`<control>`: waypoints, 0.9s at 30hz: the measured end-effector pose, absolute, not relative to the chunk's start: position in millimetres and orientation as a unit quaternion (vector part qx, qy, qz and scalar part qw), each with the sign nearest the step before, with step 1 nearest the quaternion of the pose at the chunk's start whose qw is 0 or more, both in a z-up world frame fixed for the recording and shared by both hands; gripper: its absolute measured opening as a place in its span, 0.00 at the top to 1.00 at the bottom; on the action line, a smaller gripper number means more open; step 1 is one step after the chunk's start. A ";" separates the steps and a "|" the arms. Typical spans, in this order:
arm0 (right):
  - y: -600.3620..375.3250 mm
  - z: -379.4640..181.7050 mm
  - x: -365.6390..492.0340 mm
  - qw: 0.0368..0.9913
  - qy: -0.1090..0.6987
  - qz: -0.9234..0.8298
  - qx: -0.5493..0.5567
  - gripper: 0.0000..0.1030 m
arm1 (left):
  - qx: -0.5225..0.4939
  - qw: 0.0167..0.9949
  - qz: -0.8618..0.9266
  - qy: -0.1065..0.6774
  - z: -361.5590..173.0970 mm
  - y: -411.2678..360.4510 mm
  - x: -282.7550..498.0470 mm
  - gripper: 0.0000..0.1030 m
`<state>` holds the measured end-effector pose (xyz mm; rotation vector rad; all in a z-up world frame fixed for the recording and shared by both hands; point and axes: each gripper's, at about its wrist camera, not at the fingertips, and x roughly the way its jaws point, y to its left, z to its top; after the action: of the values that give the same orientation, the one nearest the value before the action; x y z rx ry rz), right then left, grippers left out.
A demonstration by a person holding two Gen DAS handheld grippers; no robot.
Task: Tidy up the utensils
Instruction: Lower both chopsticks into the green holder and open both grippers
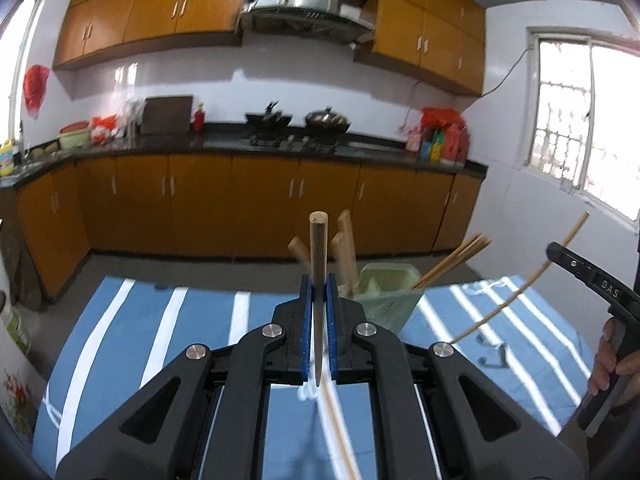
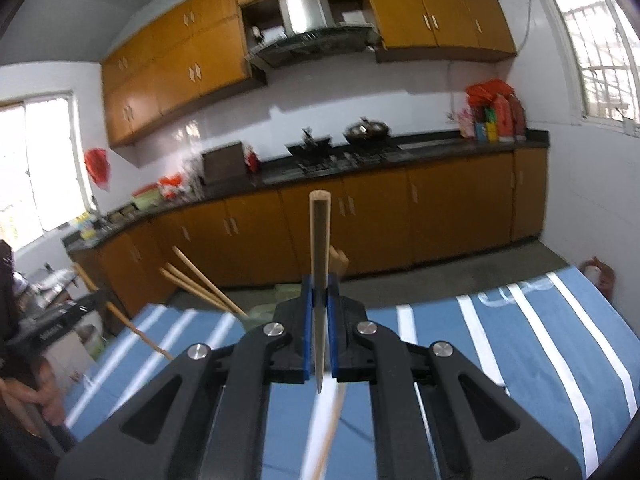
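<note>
My left gripper (image 1: 319, 288) is shut on a wooden chopstick (image 1: 319, 248) that points up and forward, above the blue striped tablecloth (image 1: 160, 328). Just beyond it stands a pale green utensil holder (image 1: 384, 300) with several chopsticks (image 1: 456, 260) and wooden handles (image 1: 346, 248) in it. My right gripper (image 2: 320, 292) is shut on another wooden chopstick (image 2: 320, 240). In the right wrist view the holder (image 2: 260, 312) is mostly hidden behind the fingers, with its chopsticks (image 2: 200, 284) leaning left. The right gripper also shows in the left wrist view (image 1: 592, 280), with its chopstick (image 1: 520, 280).
A loose chopstick (image 1: 340, 432) lies on the cloth under my left gripper. The table's far edge (image 2: 440, 300) drops to a grey floor. Orange cabinets and a dark counter with woks (image 1: 296, 124) line the far wall. A red object (image 2: 598, 276) stands by the table's right corner.
</note>
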<state>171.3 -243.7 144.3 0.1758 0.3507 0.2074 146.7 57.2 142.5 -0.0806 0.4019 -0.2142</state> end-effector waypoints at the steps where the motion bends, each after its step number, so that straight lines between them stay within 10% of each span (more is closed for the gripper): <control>1: -241.4 151.9 170.6 0.976 0.165 0.110 0.088 0.92 | -0.040 0.974 -0.108 0.194 146.1 54.8 147.2 0.93; 27: -205.7 151.7 277.3 0.978 0.163 0.095 0.083 0.92 | -0.072 0.979 -0.105 0.162 146.4 3.0 229.3 0.93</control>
<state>277.3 -205.7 151.7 0.1674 0.3290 0.1922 229.3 3.0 146.4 -0.1442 0.3262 -0.2120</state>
